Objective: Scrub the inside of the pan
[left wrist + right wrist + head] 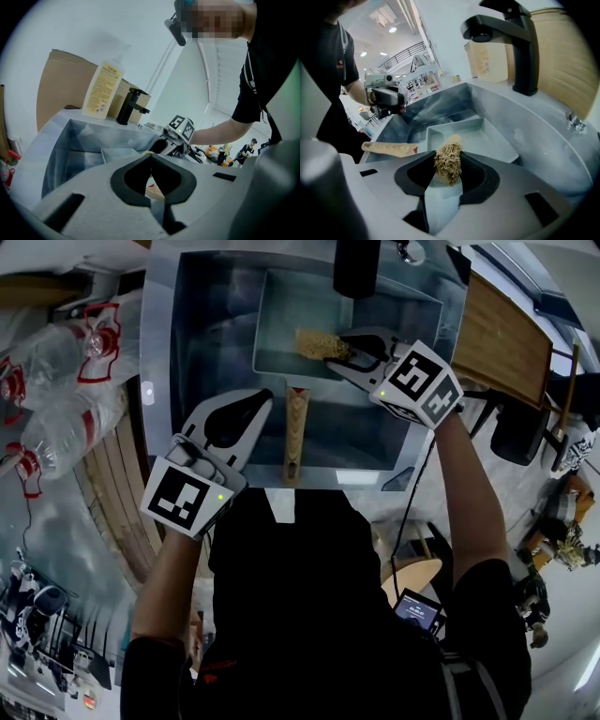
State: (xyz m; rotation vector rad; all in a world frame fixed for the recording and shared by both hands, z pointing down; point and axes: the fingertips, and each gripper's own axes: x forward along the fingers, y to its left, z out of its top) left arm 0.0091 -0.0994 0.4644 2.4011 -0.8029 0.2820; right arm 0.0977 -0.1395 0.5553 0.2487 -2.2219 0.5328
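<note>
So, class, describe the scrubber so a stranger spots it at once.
Start at the steel sink under the black faucet. In it sits a square pan, and over that the right gripper pinches the scrubber: the only tan, straw-like bundle.

Metal, wood, coarse fibre.
Dull steel sink [202, 324] and pan [300, 306], matt wooden handle [294, 432], rough fibrous scrubber [321, 343], matt black faucet [520, 42].
</note>
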